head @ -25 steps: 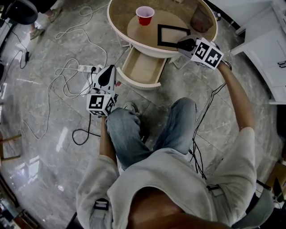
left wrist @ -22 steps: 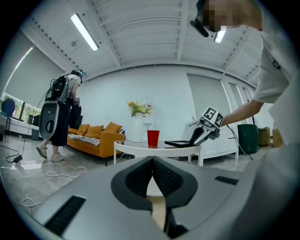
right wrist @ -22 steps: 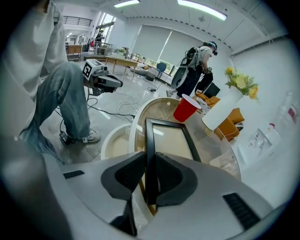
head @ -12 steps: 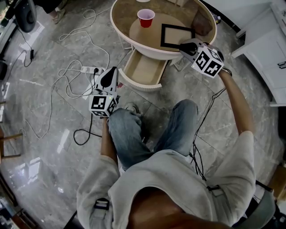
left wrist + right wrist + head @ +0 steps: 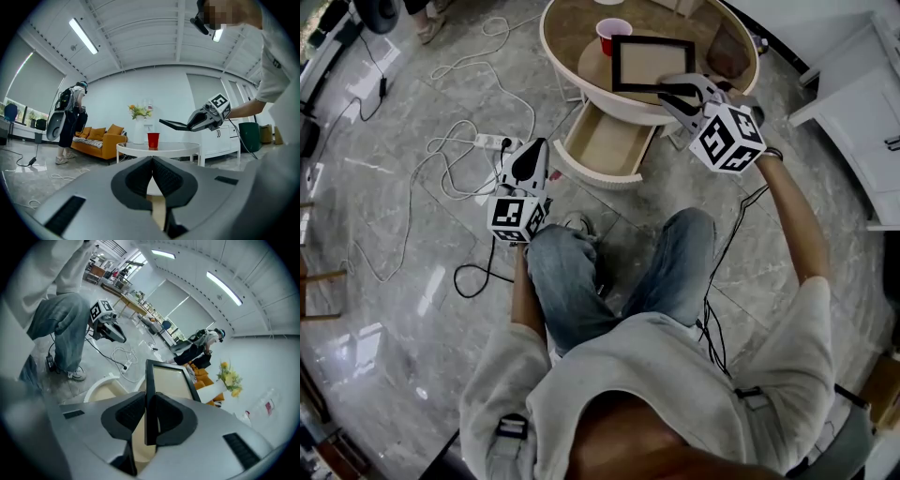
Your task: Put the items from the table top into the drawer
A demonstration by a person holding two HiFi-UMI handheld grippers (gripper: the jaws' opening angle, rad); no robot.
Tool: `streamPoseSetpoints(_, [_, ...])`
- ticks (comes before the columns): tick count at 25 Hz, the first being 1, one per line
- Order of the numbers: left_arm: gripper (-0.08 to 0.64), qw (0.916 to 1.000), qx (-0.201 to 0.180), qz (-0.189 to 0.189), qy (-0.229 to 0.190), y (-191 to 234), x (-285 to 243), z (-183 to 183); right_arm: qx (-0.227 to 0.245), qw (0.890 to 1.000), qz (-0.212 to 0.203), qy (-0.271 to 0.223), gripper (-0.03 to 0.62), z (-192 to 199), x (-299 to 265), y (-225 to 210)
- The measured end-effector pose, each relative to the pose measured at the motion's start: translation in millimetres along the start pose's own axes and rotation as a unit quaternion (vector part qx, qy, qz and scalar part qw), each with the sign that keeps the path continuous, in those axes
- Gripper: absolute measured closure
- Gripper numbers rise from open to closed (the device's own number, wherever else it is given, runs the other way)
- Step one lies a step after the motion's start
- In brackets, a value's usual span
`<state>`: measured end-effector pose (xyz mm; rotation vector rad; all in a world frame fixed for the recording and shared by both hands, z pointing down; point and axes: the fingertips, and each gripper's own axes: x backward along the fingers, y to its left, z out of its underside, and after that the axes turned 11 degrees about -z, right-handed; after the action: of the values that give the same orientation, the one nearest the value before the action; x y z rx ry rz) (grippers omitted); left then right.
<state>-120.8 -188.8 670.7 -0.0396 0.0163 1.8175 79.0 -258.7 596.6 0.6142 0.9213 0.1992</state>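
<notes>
A black picture frame [image 5: 652, 64] hangs tilted above the round white table [image 5: 558, 52], and my right gripper [image 5: 667, 92] is shut on its near edge. In the right gripper view the frame [image 5: 172, 380] stands edge-up between the pads of that gripper [image 5: 149, 413]. A red cup [image 5: 612, 36] stands on the tabletop just behind the frame; it also shows in the left gripper view [image 5: 153, 139]. The drawer [image 5: 605, 145] under the table's front is pulled open, and nothing shows inside it. My left gripper [image 5: 530, 150] stays level, left of the drawer, shut [image 5: 152, 161] on nothing.
A brown object [image 5: 722, 42] lies on the table's right side. A power strip [image 5: 483, 142] and white cables trail over the floor to the left. White cabinets [image 5: 862, 103] stand at the right. A person with a backpack [image 5: 70, 117] stands by an orange sofa [image 5: 101, 140].
My right gripper has risen and rolled, lifting the frame off the tabletop and tilting it toward the cup. The left gripper has kept still.
</notes>
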Motion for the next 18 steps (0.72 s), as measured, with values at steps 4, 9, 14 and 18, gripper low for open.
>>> streamPoseSetpoints(4, [0.545, 0.9999, 0.001, -0.013, 0.0, 9, 10, 2, 0.035, 0.998, -0.013, -0.051, 0.505, -58, -13, 12])
streamPoseSetpoints(9, [0.545, 0.9994, 0.002, -0.034, 0.003, 23, 23, 3, 0.057, 0.991, -0.041, -0.11, 0.505, -114, -38, 34])
streamPoseSetpoints(14, [0.545, 0.9985, 0.002, -0.054, 0.006, 38, 36, 7, 0.06, 0.985, -0.072, -0.143, 0.505, -140, -64, 62])
streamPoseSetpoints(18, [0.545, 0.9975, 0.012, -0.069, 0.011, 48, 44, 11, 0.051, 0.982, -0.098, -0.154, 0.505, -146, -86, 84])
